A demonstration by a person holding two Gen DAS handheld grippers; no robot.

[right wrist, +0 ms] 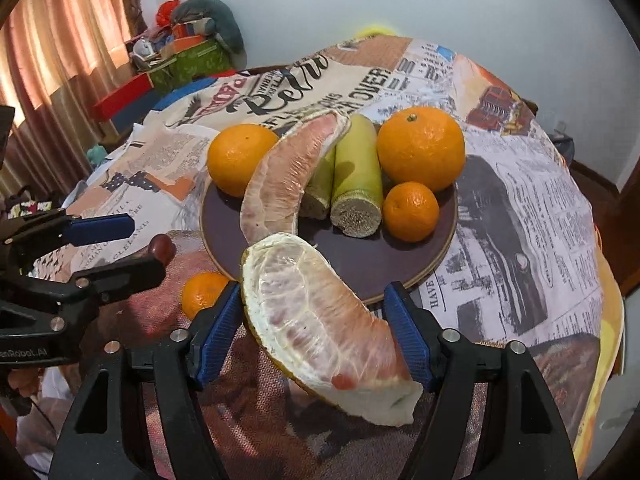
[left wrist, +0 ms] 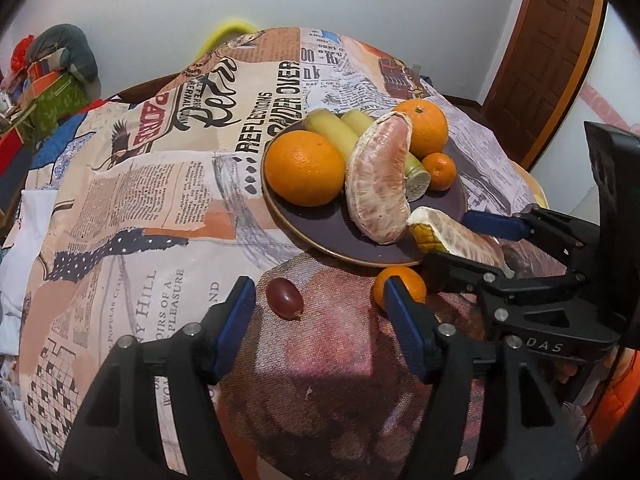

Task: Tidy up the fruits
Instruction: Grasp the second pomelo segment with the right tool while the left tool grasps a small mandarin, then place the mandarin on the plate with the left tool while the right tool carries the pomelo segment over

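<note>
My right claw [right wrist: 316, 332] has the pomelo slice [right wrist: 320, 320] between its two blue pads. The pads sit against its sides, so I think I am holding it, not too tight. The slice is long and bent. It runs from the lower right of my right view, close to me, up and to the left, and its tip pokes over the near edge of the plate [right wrist: 400, 264]. So the plate is straight ahead, just past my fingers.

My left claw [left wrist: 320, 312] is about half open and holds nothing. The grape [left wrist: 285, 298] lies on the cloth just in front of it, a bit left of the middle of the gap, and its long side runs across. A small orange [left wrist: 400, 286] peeks out behind my right-hand finger in that view.

Farther off, the plate already has another slice [right wrist: 288, 176], two big oranges and some green cut pieces.

I think the slice goes forward onto the plate, and the grape is nearest my left claw.
</note>
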